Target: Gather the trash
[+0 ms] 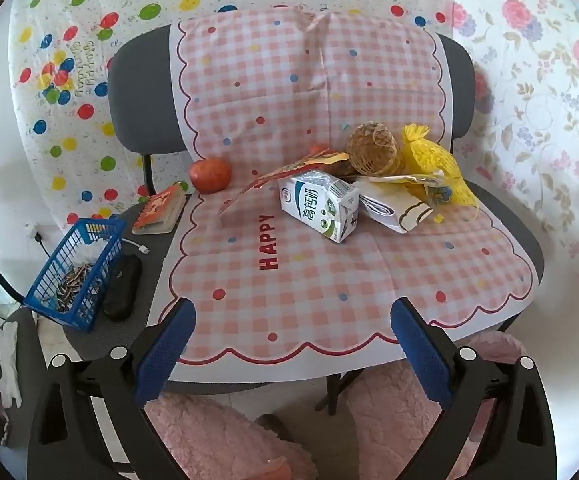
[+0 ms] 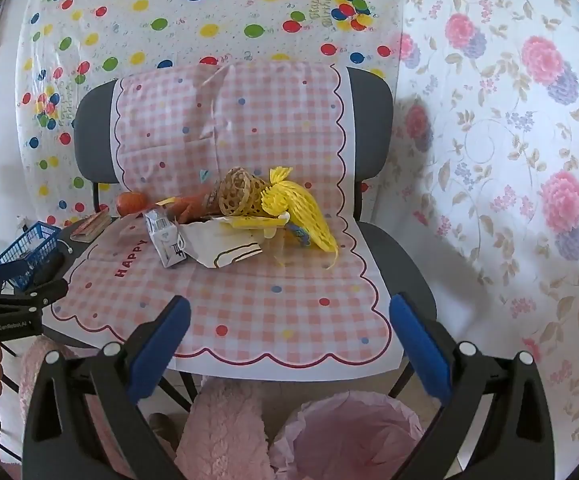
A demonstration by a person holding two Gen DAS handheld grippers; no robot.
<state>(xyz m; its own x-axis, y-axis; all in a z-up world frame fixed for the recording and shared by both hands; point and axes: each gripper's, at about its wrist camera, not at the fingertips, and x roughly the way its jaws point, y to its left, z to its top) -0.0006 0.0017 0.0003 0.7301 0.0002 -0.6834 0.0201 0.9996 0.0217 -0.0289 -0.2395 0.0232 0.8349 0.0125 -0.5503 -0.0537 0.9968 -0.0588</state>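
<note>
While both jaws stand spread with nothing between, left gripper [image 1: 291,346] and right gripper [image 2: 289,342] hang near front edge of chair seat [image 1: 501,216], well short of trash. Pink-lined bin [image 2: 349,432] below right gripper. Mid-seat on checked cloth [image 1: 289,288]: milk carton [image 1: 321,206], just beside white paper bag [image 1: 393,210] (lying flat). Behind: woven ball [image 1: 373,148], yellow net [image 1: 437,160], apple [image 1: 209,175].
</note>
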